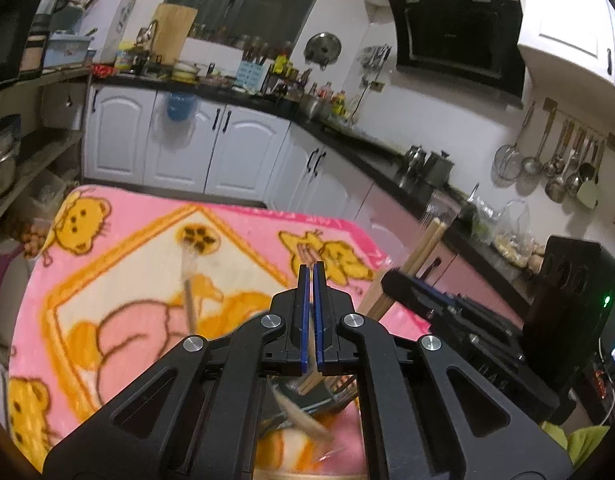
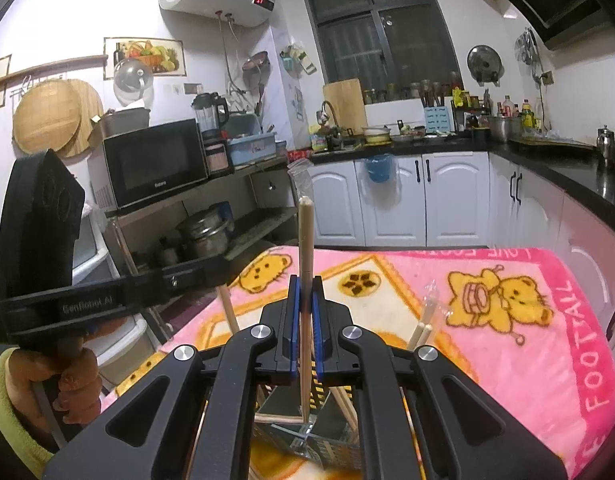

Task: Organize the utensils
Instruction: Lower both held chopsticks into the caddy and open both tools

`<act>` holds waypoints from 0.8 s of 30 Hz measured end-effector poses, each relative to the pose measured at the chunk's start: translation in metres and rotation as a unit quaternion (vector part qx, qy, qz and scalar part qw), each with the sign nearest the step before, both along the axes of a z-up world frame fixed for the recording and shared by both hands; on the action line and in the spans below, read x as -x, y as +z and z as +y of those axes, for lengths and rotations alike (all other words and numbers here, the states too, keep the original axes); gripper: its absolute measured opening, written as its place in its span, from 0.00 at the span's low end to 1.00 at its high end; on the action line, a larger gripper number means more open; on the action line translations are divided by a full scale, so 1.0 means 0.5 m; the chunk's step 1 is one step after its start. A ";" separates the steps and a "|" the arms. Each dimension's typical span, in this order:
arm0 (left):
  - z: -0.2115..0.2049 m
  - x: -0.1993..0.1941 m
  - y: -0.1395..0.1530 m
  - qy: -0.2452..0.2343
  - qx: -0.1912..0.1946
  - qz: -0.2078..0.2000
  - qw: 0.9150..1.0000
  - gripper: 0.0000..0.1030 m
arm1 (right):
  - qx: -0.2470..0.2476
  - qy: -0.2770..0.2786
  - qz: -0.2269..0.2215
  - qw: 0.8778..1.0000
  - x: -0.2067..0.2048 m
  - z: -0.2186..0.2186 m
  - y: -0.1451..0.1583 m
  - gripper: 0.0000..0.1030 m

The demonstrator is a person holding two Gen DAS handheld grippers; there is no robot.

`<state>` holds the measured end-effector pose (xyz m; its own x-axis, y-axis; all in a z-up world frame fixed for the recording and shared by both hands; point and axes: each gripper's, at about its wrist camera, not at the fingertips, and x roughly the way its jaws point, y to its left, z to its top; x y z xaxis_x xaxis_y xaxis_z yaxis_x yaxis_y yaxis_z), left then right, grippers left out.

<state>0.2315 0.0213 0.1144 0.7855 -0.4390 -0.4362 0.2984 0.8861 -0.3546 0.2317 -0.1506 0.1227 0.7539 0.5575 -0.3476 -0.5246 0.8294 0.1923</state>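
In the left wrist view, the pink cartoon blanket (image 1: 119, 216) fills the left and middle of the frame, covering the table, and a blurred utensil with a clear head and pale handle (image 1: 189, 288) lies on its cream panel left of centre. At centre the left gripper (image 1: 312, 280) has its jaws closed, the blue pads almost touching, and nothing can be made out between the tips; a thin pale stick shows in the slot lower down, but whether it is pinched there cannot be told. Below the jaws, at the bottom centre, a clear holder (image 1: 307, 408) contains blurred utensils. To the right, wooden chopsticks (image 1: 419, 256) slant upward, clamped in the right gripper (image 1: 391, 280), which enters from the right edge. In the right wrist view, a person's hand (image 2: 73, 376) at the lower left grips the handle of the left gripper's black body. At centre the right gripper (image 2: 306, 292) has its jaws closed on an upright wooden chopstick (image 2: 306, 240), whose lower end reaches into a divided holder (image 2: 307, 424) at the bottom centre. Right of the jaws, more chopsticks in a clear wrapper (image 2: 423, 320) stand beside it on the blanket (image 2: 527, 340).
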 end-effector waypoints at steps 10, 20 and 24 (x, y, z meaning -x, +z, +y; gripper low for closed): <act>0.007 0.009 -0.060 0.002 -0.007 0.038 0.999 0.01 | 0.009 0.003 0.025 1.000 -0.009 0.006 -0.035 0.06; 0.027 0.025 -0.088 0.017 0.004 0.056 0.998 0.17 | 0.018 0.006 0.049 0.999 -0.003 0.000 -0.058 0.09; 0.033 0.029 -0.097 0.021 0.003 0.063 0.998 0.22 | 0.022 0.005 0.054 0.998 0.003 -0.003 -0.064 0.16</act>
